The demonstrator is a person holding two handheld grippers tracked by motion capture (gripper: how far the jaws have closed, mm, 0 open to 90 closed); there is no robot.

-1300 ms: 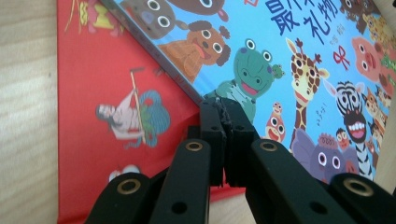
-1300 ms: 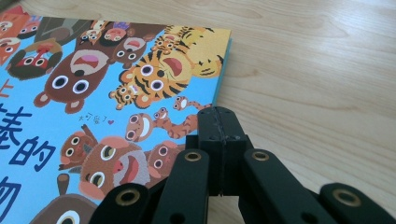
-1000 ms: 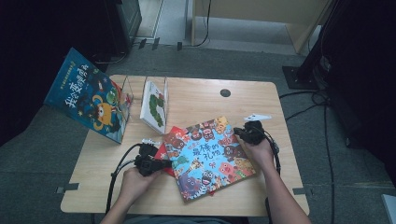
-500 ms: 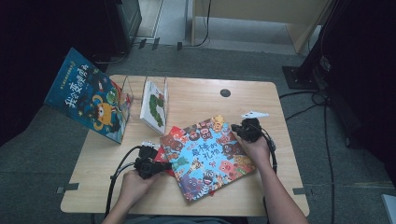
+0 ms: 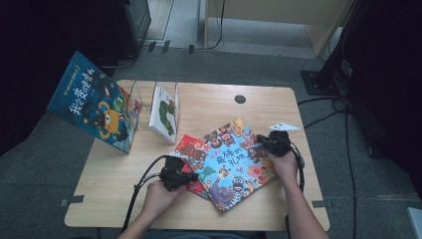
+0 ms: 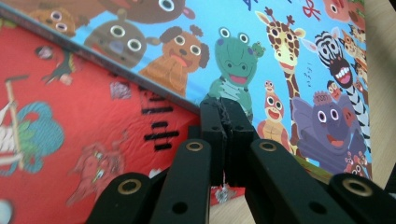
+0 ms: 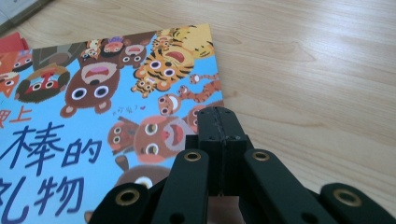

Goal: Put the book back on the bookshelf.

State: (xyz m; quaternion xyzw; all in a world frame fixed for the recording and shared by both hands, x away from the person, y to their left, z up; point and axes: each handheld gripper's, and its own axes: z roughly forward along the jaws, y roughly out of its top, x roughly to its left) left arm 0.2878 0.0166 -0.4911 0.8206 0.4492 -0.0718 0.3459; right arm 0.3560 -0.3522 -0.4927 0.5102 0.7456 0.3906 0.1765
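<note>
A blue picture book (image 5: pixel 230 162) with cartoon animals lies flat and askew on the wooden table (image 5: pixel 209 107), on top of a red book (image 5: pixel 191 149). My left gripper (image 5: pixel 189 175) is at the blue book's left edge; its jaws are shut with nothing between them. In the left gripper view its tips (image 6: pixel 226 109) rest where the blue book (image 6: pixel 280 56) overlaps the red book (image 6: pixel 84 126). My right gripper (image 5: pixel 263 142) is shut and empty at the blue book's right edge. In the right gripper view its tips (image 7: pixel 217 119) sit at the cover's (image 7: pixel 93 116) edge.
A dark blue book (image 5: pixel 94 107) stands tilted at the table's left edge. A white book with a green caterpillar (image 5: pixel 164 114) stands upright in a clear holder beside it. A round hole (image 5: pixel 240 98) is at the table's back. Cables trail across the floor at right.
My left gripper has moved right, and the blue book with the red one under it has shifted a little right. The right gripper has barely shifted along the book's right edge.
</note>
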